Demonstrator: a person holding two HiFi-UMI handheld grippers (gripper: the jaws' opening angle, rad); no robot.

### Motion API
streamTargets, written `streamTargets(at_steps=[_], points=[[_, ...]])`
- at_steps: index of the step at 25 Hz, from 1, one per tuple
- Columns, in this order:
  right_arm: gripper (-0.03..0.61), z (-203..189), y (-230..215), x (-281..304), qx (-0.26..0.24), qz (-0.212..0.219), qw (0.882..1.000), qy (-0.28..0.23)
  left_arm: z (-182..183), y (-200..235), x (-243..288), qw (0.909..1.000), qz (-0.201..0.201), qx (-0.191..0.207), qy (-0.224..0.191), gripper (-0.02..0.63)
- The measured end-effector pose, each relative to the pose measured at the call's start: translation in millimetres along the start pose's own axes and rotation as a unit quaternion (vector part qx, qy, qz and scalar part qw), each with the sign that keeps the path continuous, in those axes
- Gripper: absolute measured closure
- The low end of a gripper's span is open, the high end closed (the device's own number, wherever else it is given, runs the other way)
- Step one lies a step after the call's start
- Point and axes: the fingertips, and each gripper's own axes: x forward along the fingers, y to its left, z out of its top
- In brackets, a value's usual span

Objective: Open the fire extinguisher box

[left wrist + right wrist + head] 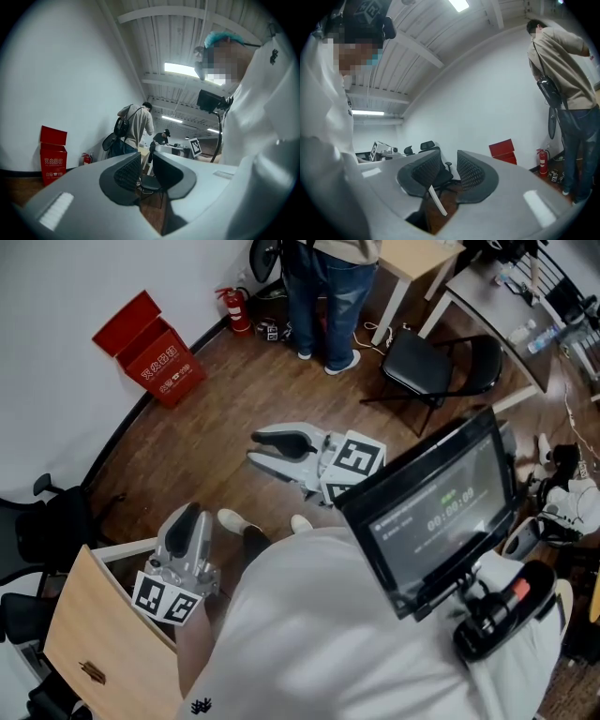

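Fire extinguisher box [151, 352] seen far left against wall, lid raised: lies open as task wants. Left gripper [187, 514] and right gripper [255, 448] held near, well apart from box, jaws parted, nothing gripped. No further move called for.

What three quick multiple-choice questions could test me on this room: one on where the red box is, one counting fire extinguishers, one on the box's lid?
1. The red box stands: A hung high up; B on the floor against the white wall; C up on a shelf.
2. Count the fire extinguishers in sight: A none; B one; C three.
3. The box's lid is: A shut flat; B lying off on the floor; C raised.
Answers: 1 B, its base rests on the wood floor at the wall's foot. 2 B, a single one stands by the wall. 3 C, the lid stands up behind the box's open top.
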Motion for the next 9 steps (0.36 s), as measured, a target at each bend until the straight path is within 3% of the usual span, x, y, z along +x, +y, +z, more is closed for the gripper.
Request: streamTargets(at_steps=[9], points=[[0.465,-5.7,-8.4,5.1,-0.001,-0.009,1.000,0.013,1.2,8.3,1.0,1.0000,0.002,0.005,-0.001,0.537]])
